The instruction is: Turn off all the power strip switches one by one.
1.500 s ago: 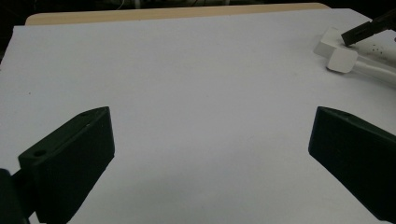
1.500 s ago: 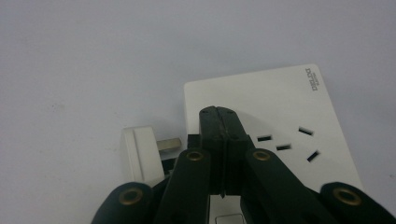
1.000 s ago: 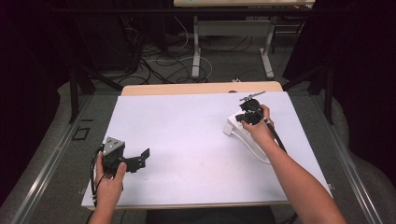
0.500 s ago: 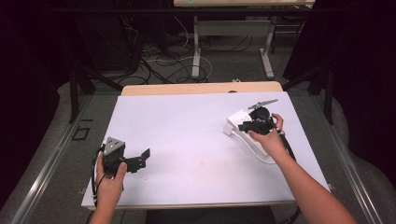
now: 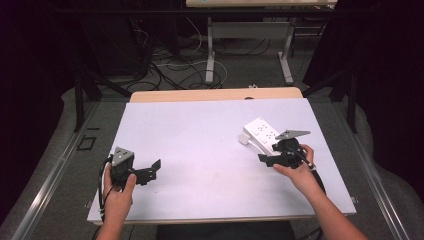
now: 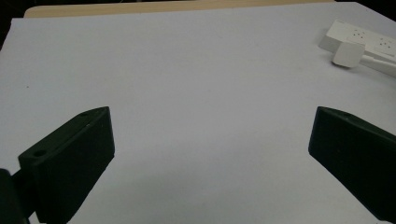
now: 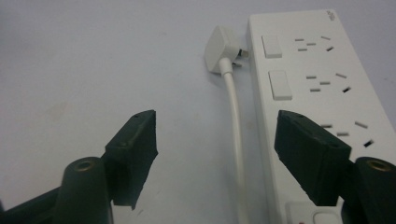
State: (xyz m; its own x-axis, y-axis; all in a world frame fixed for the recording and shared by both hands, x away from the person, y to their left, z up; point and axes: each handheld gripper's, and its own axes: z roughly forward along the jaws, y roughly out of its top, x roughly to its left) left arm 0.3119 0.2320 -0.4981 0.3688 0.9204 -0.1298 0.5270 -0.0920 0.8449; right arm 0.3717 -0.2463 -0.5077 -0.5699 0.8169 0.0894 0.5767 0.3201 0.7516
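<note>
Smooth white rectangular power strip [image 7: 317,107]

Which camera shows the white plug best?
The right gripper view: the plug lies close, prongs by the power strip, cord clear. The left gripper view shows it small and far off; the high view, barely.

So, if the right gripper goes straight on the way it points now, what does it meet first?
Probably the white cable between the open jaws of the right gripper, then its plug beside the power strip. How high the gripper is cannot be told.
</note>
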